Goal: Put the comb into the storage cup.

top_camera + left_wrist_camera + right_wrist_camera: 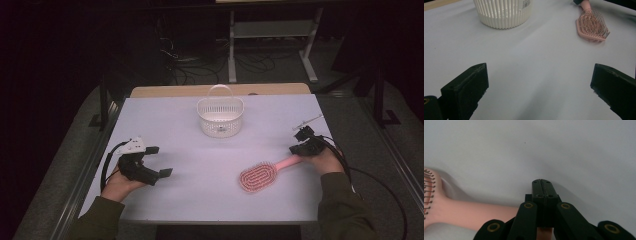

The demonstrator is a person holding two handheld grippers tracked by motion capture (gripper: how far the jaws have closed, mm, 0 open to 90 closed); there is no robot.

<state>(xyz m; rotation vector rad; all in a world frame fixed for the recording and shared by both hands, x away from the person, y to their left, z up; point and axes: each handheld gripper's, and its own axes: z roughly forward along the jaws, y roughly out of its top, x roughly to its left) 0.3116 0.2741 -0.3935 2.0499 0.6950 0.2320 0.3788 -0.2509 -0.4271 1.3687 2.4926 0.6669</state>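
A pink hairbrush (260,175) lies bristles up on the white table (200,200), its handle pointing toward the right. My right gripper (298,147) sits at the handle's end. In the right gripper view its jaws (541,185) are pressed flat together with no gap, and the pink handle (469,213) runs in from the left and passes beneath them. My left gripper (159,161) rests at the table's left with its jaws wide apart and nothing between them (539,92). From there the brush (592,25) lies far ahead to the right.
A white slatted basket (220,116) with a raised hoop handle stands at the back middle of the table, and its wall (502,15) shows ahead of the left gripper. Cables trail from both grippers. Beyond the table are a dark floor and a shelf frame (270,40).
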